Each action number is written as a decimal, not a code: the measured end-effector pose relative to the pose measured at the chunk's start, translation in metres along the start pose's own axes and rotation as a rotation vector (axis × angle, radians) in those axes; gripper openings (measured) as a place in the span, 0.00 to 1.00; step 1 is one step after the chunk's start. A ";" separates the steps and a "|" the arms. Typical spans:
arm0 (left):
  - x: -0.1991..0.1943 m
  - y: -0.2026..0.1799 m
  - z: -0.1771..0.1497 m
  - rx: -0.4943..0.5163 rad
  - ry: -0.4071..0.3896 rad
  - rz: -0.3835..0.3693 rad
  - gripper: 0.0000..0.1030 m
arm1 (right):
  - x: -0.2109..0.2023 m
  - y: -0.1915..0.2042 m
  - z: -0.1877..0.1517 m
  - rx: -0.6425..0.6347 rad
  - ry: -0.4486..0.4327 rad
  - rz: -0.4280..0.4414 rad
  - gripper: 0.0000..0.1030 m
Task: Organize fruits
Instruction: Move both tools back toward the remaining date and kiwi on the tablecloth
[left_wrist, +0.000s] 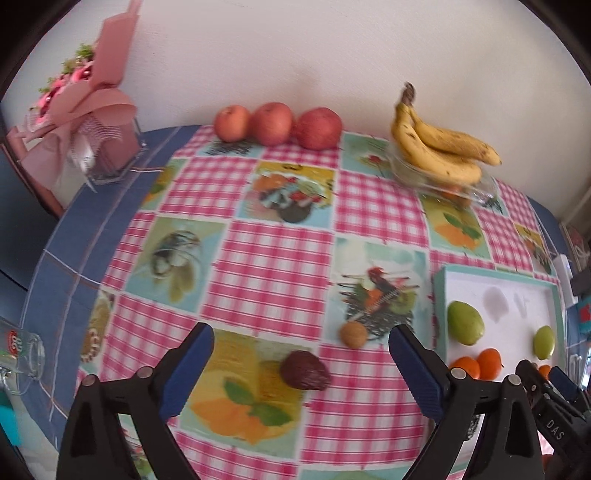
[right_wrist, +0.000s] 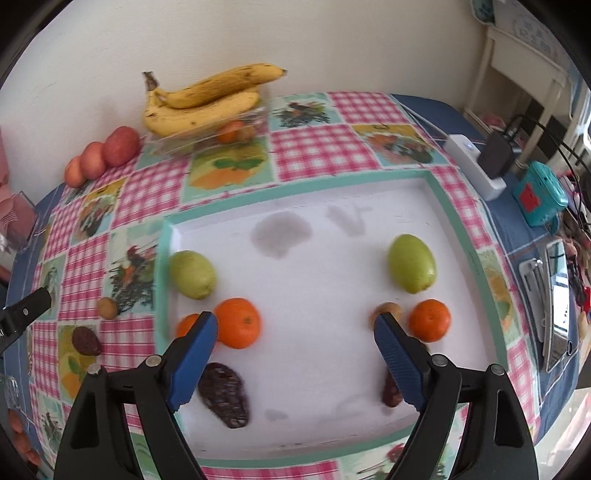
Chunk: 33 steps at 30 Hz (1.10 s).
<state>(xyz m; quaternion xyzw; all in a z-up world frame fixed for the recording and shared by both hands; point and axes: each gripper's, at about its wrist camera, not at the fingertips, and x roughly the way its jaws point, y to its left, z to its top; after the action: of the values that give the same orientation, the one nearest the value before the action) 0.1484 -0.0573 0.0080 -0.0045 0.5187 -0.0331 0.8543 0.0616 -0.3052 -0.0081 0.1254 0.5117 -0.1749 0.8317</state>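
My left gripper (left_wrist: 301, 343) is open above the checked cloth, with a dark wrinkled fruit (left_wrist: 304, 370) between and just beyond its fingers and a small tan round fruit (left_wrist: 353, 334) a little farther right. My right gripper (right_wrist: 295, 326) hangs open over the white tray (right_wrist: 465, 218). In the tray lie two green fruits (right_wrist: 192, 274) (right_wrist: 411, 263), three oranges (right_wrist: 238, 322) (right_wrist: 429, 319) (right_wrist: 187, 325), a dark wrinkled fruit (right_wrist: 224, 394), a tan fruit (right_wrist: 387, 309) and a dark piece (right_wrist: 391, 392) partly hidden by the right finger.
Three red apples (left_wrist: 277, 123) line the wall. Bananas (left_wrist: 439, 149) rest on a clear dish (left_wrist: 458, 186) with an orange under them. A pink bouquet (left_wrist: 85, 107) stands far left, a glass mug (left_wrist: 18, 356) at the left edge. A power strip and charger (right_wrist: 480, 162) sit to the right.
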 end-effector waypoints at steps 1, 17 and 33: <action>-0.002 0.005 0.001 -0.007 -0.003 0.003 0.97 | -0.001 0.006 0.000 -0.006 0.000 0.011 0.84; -0.022 0.087 0.004 -0.151 -0.031 0.033 0.99 | -0.008 0.109 -0.013 -0.174 0.025 0.129 0.84; 0.040 0.072 -0.013 -0.215 0.161 -0.116 0.84 | 0.014 0.116 -0.017 -0.164 0.084 0.117 0.84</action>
<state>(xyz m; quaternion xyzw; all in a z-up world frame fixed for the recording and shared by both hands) 0.1595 0.0121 -0.0367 -0.1231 0.5848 -0.0269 0.8013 0.1025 -0.1953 -0.0250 0.0938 0.5507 -0.0780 0.8257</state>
